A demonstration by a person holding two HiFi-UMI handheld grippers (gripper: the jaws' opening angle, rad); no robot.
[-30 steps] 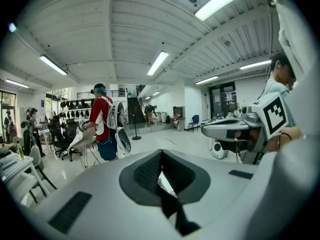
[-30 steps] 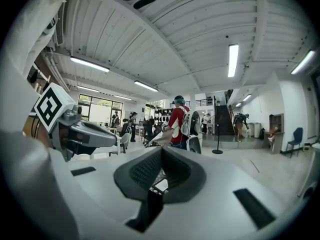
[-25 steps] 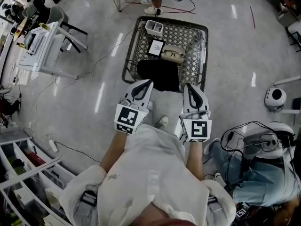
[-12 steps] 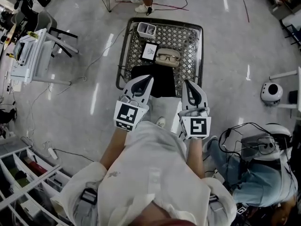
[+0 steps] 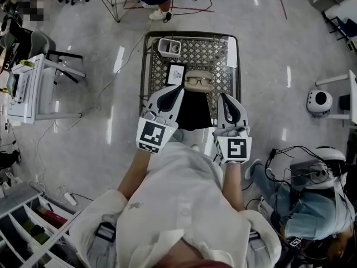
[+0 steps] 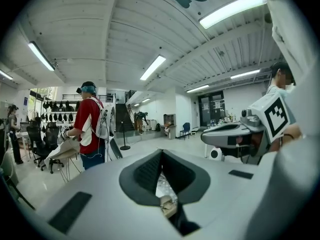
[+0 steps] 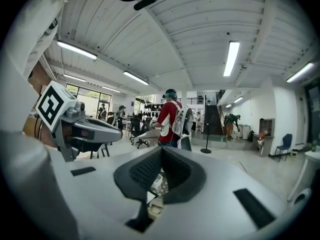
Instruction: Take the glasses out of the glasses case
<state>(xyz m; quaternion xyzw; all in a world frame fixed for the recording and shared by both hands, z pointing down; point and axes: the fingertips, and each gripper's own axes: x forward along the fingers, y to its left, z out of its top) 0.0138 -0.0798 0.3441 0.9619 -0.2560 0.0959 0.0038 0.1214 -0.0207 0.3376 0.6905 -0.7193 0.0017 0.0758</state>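
Observation:
A beige glasses case (image 5: 199, 81) lies open on a wire-mesh table (image 5: 231, 66), with dark-framed glasses (image 5: 199, 82) resting in it. A sliver of the case (image 6: 168, 204) shows through the slit under the left jaws, and likewise under the right jaws as a beige case (image 7: 151, 205). My left gripper (image 5: 177, 89) is held over the table's near left part, shut and empty, its tip a little short of the case. My right gripper (image 5: 224, 97) hovers at the near right, also shut and empty. In the gripper views the left gripper (image 6: 161, 155) and right gripper (image 7: 161, 152) have their jaws pressed together.
A black cloth (image 5: 193, 109) covers the table's near end between the grippers. A marker card (image 5: 175, 73) lies left of the case, and a small white box (image 5: 169, 47) sits at the far left corner. A person in red (image 7: 169, 120) stands beyond the table. Chairs and cables surround it.
I have stepped closer to the table: it now lies right under the gripper tips, which reach past its near edge. Both grippers stayed shut.

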